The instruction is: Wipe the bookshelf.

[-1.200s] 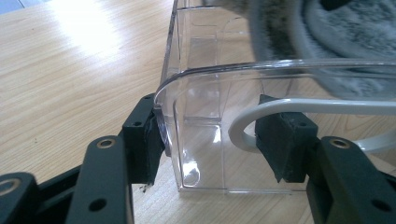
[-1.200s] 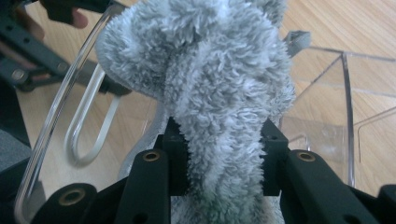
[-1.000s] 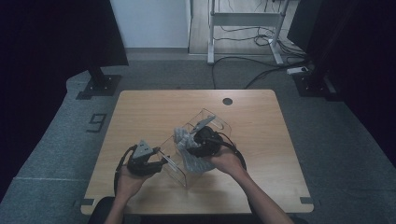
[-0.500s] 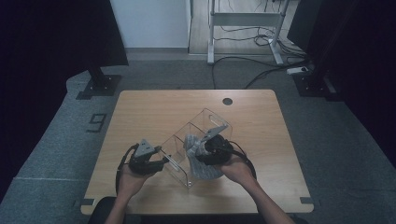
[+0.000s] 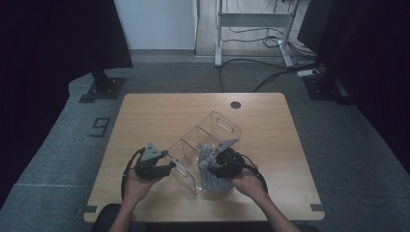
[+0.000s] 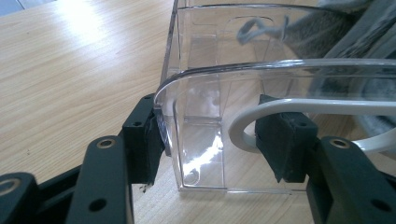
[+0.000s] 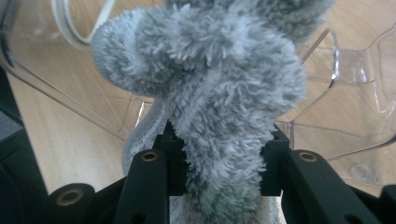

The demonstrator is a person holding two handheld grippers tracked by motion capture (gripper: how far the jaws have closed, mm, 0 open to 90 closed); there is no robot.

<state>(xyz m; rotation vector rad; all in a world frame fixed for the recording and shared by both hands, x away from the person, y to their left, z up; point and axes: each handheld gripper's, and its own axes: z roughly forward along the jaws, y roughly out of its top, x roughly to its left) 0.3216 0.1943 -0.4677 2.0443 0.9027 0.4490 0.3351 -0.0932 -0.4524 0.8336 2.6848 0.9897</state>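
A clear plastic bin [image 5: 215, 128] with dividers lies slantwise on the wooden table [image 5: 159, 111]. My left gripper [image 5: 170, 166] holds its near left end. In the left gripper view the jaws [image 6: 215, 144] straddle the rounded corner of the clear wall [image 6: 201, 88], one pad on each side. My right gripper [image 5: 209, 166] is shut on a fluffy grey cloth [image 5: 212, 181] that hangs beside the bin's near right side, down to the table. In the right gripper view the cloth [image 7: 219, 84] bulges up from between the pads [image 7: 222, 163], with the bin [image 7: 345, 121] behind it.
A dark round cable hole [image 5: 235, 105] sits near the table's far edge. Cables trail from both grippers toward the front edge. Beyond the table are a metal desk frame [image 5: 251, 19] and floor cables. A "9" marker [image 5: 100, 127] lies on the carpet at left.
My right gripper has sunk and come nearer the front edge, bringing the grey cloth down beside the bin. The left gripper and the bin have stayed put.
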